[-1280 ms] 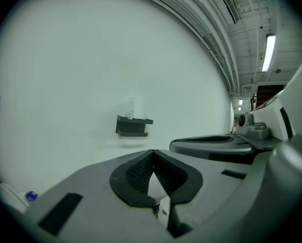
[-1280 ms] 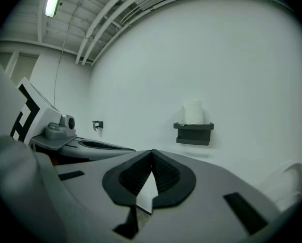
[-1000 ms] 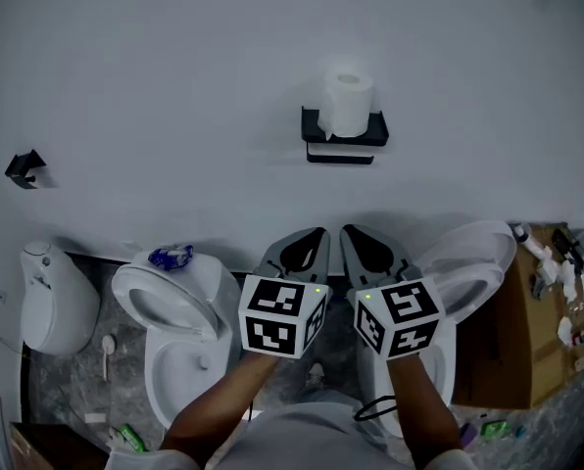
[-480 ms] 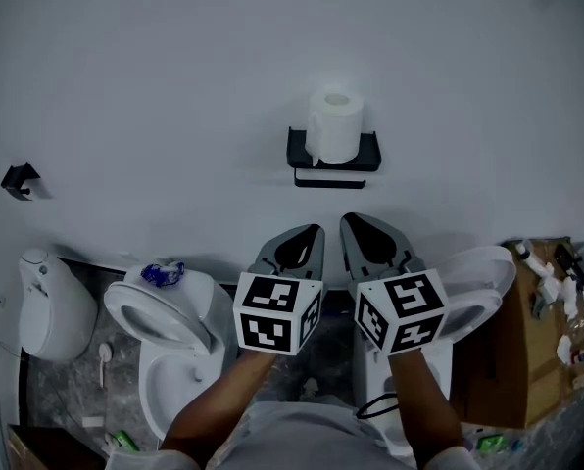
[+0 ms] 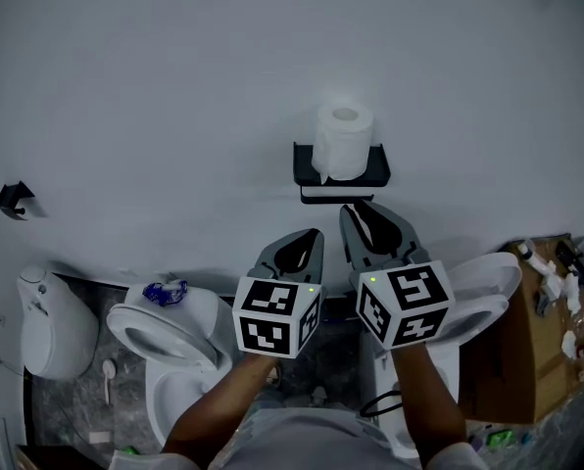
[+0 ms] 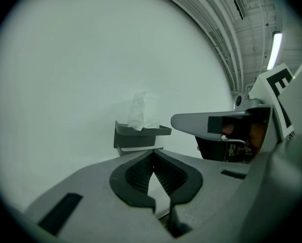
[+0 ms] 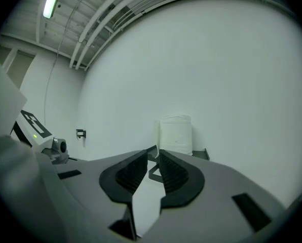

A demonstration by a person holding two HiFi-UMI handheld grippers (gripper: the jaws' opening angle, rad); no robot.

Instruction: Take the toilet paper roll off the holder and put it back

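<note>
A white toilet paper roll [image 5: 343, 141] stands upright on a black wall holder [image 5: 314, 164]. My right gripper [image 5: 363, 210] points level at the wall, its tip just below the holder. Its jaws have just been opening and stand a narrow gap apart with nothing between them. In the right gripper view the roll [image 7: 176, 134] rises straight beyond the right gripper [image 7: 152, 153]. My left gripper [image 5: 310, 235] is lower and to the left, shut and empty. In the left gripper view its jaws meet, with the roll [image 6: 145, 111] and holder [image 6: 141, 134] ahead.
Below the grippers stand two white toilets, one on the left [image 5: 170, 326] and one on the right [image 5: 478, 287]. A white fixture [image 5: 47, 321] sits at far left. A cardboard box [image 5: 527, 331] with clutter is at right. A small black hook [image 5: 11, 200] is on the wall.
Both grippers have moved toward the wall and the holder. The right gripper rose further, so its tip now sits just under the holder.
</note>
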